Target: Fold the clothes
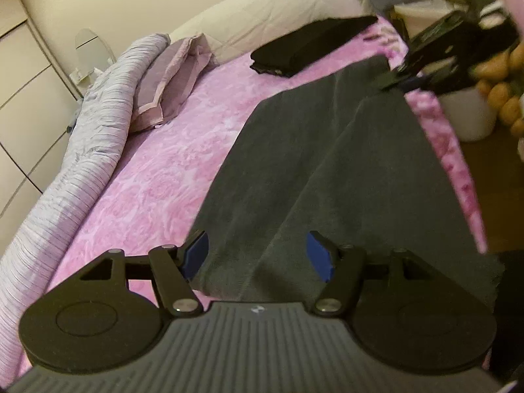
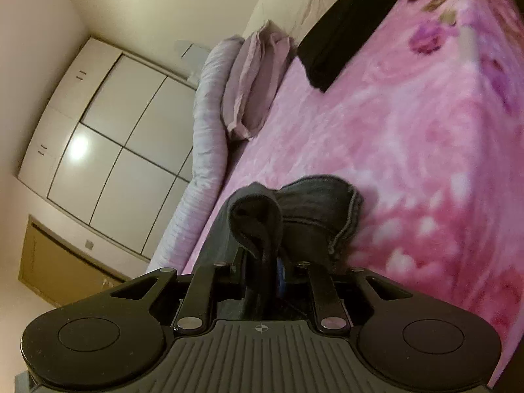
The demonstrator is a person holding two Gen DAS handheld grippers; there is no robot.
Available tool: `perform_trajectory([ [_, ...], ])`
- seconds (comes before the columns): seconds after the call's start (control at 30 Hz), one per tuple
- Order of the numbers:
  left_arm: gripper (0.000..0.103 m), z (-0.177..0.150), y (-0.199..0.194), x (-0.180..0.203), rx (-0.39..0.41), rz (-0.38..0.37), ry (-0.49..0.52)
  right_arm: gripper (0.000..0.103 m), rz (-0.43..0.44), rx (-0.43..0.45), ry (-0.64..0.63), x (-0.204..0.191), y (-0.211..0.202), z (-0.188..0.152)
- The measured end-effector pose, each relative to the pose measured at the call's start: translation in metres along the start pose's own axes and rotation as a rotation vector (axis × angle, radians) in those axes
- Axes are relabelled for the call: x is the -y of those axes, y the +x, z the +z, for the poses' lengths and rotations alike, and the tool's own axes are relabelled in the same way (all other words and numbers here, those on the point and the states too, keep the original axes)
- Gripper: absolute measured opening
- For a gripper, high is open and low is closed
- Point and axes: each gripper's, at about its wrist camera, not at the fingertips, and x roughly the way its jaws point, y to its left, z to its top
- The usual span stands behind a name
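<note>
Right now the dark grey trousers (image 1: 327,150) lie long on the pink blanket (image 1: 157,150), ahead of the left tongs (image 1: 258,255) — spread wide, holding nothing. The right tongs (image 2: 265,271) pinch a bunched hem (soft, floppy cloth — grab edges). Their near end is cut off.

Right gripper (image 1: 398,77) blurred; bunched dark garment (image 2: 294,209) hides its pads

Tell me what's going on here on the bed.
A person with a gripper in each hand is folding a dark grey garment spread on the pink bed. The right gripper is shut on one end of it. The left gripper is open over the other end. A black folded pile lies near the pillow.
</note>
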Motion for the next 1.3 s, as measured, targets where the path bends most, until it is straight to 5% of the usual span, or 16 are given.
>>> perform_trajectory([
  [0.13, 0.063, -0.014, 0.009, -0.008, -0.046, 0.045, 0.138, 0.076, -0.049, 0.008, -0.041, -0.012, 0.007, -0.007],
  [0.17, 0.063, -0.018, 0.011, -0.012, -0.058, 0.056, 0.171, 0.080, -0.061, 0.010, -0.052, -0.015, 0.008, -0.008],
  [0.37, 0.063, -0.026, 0.015, -0.050, -0.054, 0.015, 0.123, 0.080, -0.134, 0.023, -0.114, -0.034, 0.019, -0.018],
  [0.47, 0.066, -0.045, 0.014, -0.025, -0.005, 0.041, 0.483, 0.080, -0.171, 0.029, -0.145, -0.043, 0.024, -0.024],
  [0.57, 0.067, -0.071, 0.018, 0.000, 0.034, 0.027, 0.791, 0.080, -0.121, -0.070, -0.473, -0.086, 0.020, -0.075],
  [0.77, 0.067, -0.093, 0.051, 0.009, 0.145, 0.057, 1.040, 0.080, 0.004, -0.287, -1.166, -0.178, 0.013, -0.185],
  [0.83, 0.065, -0.095, 0.063, 0.003, 0.180, 0.088, 1.083, 0.080, -0.035, -0.359, -1.428, -0.188, 0.025, -0.236],
  [0.93, 0.060, -0.101, 0.077, -0.007, 0.227, 0.078, 1.131, 0.080, -0.203, -0.417, -1.784, -0.179, 0.055, -0.296],
  [1.0, 0.053, -0.107, 0.081, -0.011, 0.265, 0.071, 1.167, 0.080, -0.220, -0.374, -1.876, -0.175, 0.057, -0.305],
  [1.03, 0.051, -0.109, 0.083, -0.013, 0.282, 0.071, 1.179, 0.079, -0.235, -0.363, -1.891, -0.174, 0.058, -0.304],
  [1.17, 0.030, -0.113, 0.083, -0.012, 0.261, 0.079, 1.173, 0.029, -0.269, -0.364, -1.973, -0.162, 0.055, -0.291],
  [1.3, 0.024, -0.105, 0.050, -0.004, 0.204, 0.113, 1.067, 0.021, -0.193, -0.389, -2.011, -0.164, 0.037, -0.271],
])
